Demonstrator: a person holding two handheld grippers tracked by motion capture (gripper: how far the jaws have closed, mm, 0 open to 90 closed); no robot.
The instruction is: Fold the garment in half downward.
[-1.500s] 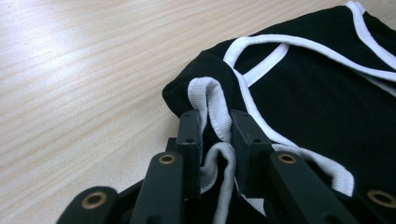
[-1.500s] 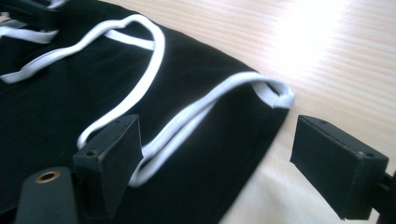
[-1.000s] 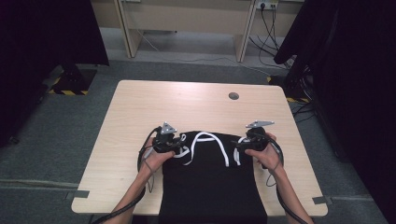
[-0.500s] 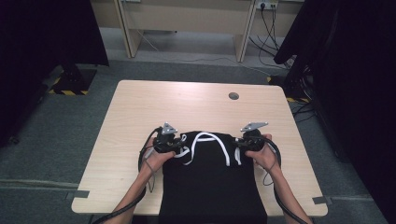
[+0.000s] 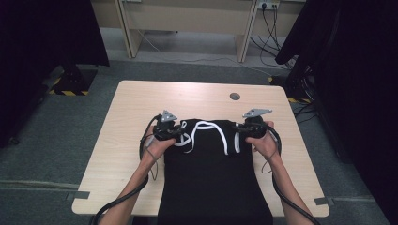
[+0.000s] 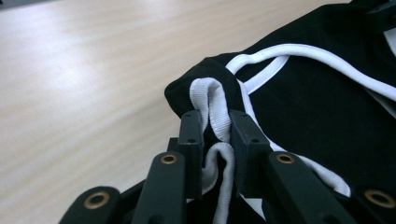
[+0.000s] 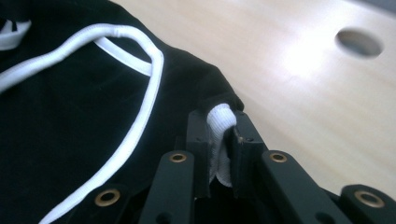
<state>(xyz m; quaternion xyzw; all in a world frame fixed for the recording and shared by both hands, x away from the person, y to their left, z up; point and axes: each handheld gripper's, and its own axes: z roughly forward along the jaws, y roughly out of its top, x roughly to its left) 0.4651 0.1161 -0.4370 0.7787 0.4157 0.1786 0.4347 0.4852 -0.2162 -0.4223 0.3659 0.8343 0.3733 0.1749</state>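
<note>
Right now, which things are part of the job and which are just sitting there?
In the job:
- black garment with white trim
- left hand-held gripper, pinching the trim
- right hand-held gripper, pinching the trim

Just sitting there:
- table
- round hole in the table

the far half of the light wooden table (image 5: pixel 197 96) lies bare beyond the black garment with white trim (image 5: pixel 213 183), broken by a small round cable hole (image 5: pixel 234 96). bare strips run along both sides of the garment. dark curtains (image 5: pixel 347 56) flank the table.
</note>
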